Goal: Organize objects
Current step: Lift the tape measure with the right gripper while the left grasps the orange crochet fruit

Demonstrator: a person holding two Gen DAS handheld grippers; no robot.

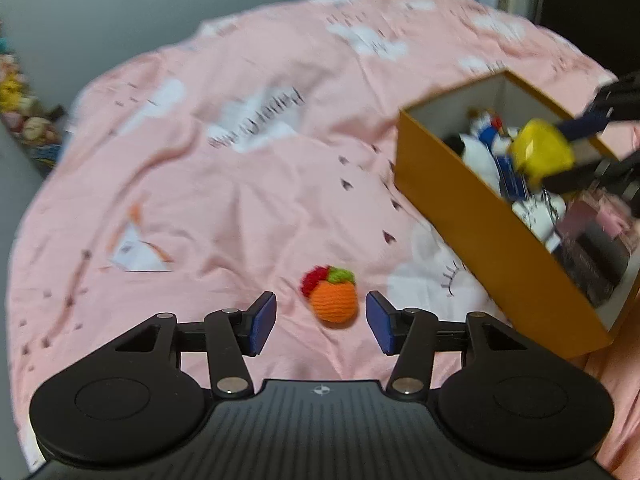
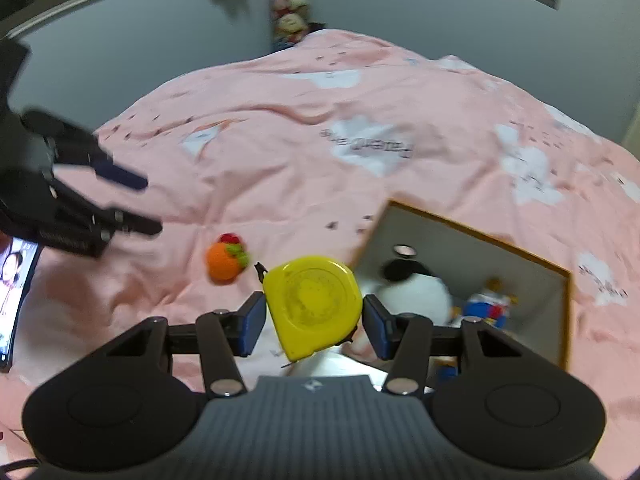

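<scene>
My right gripper (image 2: pixel 314 320) is shut on a yellow tape measure (image 2: pixel 312 304) and holds it above the near corner of an orange-brown box (image 2: pixel 480 236). In the left wrist view the tape measure (image 1: pixel 540 152) hangs over the box (image 1: pixel 480 232), clamped in the right gripper (image 1: pixel 560 154). A crocheted orange fruit (image 1: pixel 332 304) with red and green tufts lies on the pink bedcover (image 1: pixel 240 160). My left gripper (image 1: pixel 320 322) stands open just above it, one pad on each side, neither touching. From the right wrist, the fruit (image 2: pixel 226 260) lies below the left gripper (image 2: pixel 144 204).
The box holds a black-and-white penguin plush (image 2: pixel 416 288) and a blue-and-white figure (image 2: pixel 488 304). A lit phone (image 2: pixel 12 280) lies at the bed's left edge. A paper tag (image 1: pixel 136 252) lies on the cover. Toys fill a narrow shelf (image 2: pixel 290 0) by the grey wall.
</scene>
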